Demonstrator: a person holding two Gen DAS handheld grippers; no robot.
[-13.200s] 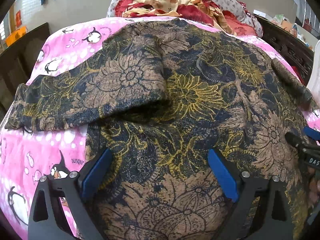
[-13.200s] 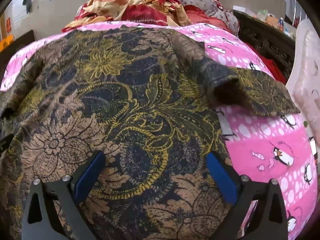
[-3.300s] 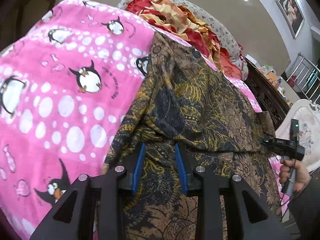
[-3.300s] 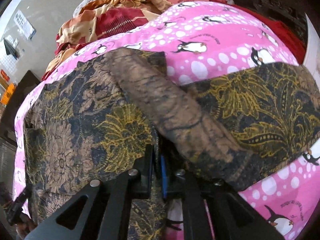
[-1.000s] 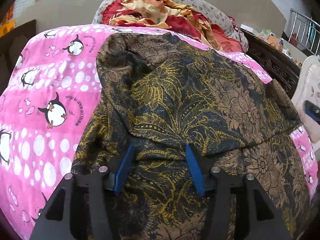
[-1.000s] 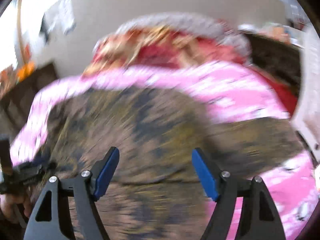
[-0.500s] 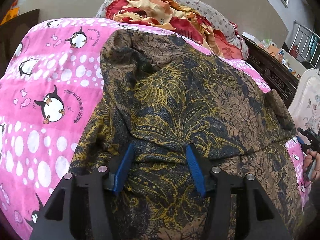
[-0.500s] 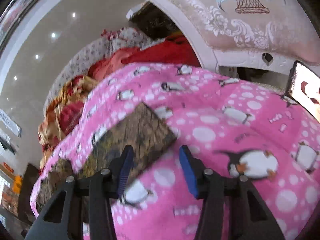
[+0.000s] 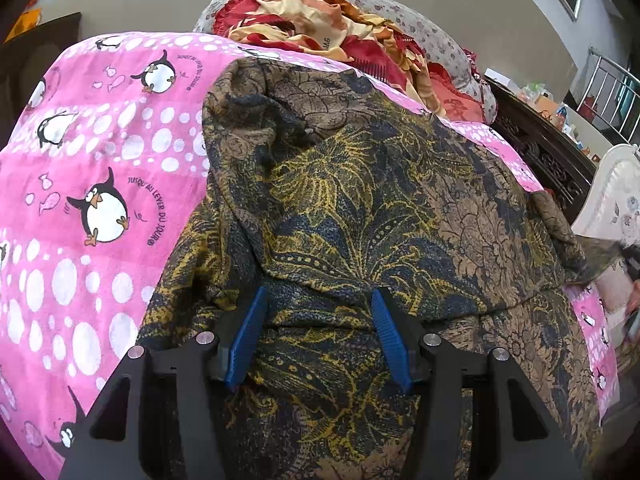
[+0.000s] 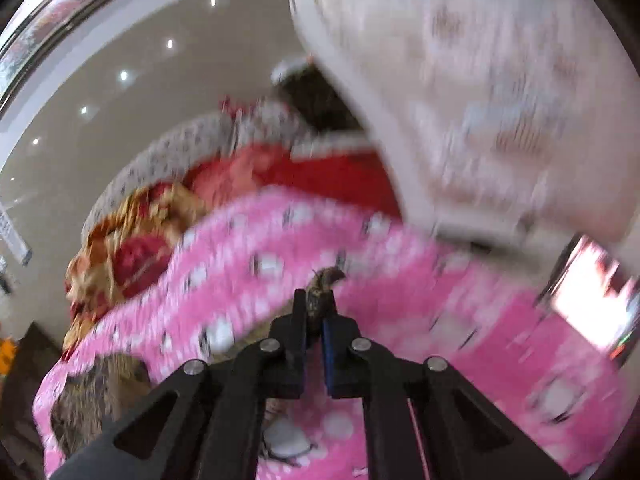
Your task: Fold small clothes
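A dark blue garment (image 9: 380,208) with gold and tan flowers lies on the pink penguin bedspread (image 9: 92,184), its left sleeve folded in over the body. My left gripper (image 9: 316,304) is open and rests over the folded sleeve's edge. My right gripper (image 10: 316,304) is shut on a tip of the garment's right sleeve (image 10: 322,282), held above the bedspread (image 10: 400,320). The right wrist view is blurred by motion. In the left wrist view the right sleeve (image 9: 560,240) stretches toward the right edge.
A heap of red and orange bedding (image 9: 320,20) and a grey flowered pillow (image 9: 420,32) lie at the head of the bed. A dark carved cabinet (image 9: 540,148) and a white padded chair (image 9: 616,200) stand on the right. A lit phone (image 10: 588,300) lies on the bedspread.
My right gripper was open over the bedspread beside the sleeve; now it is shut on the sleeve tip and swinging fast. My left gripper has stayed open over the folded sleeve.
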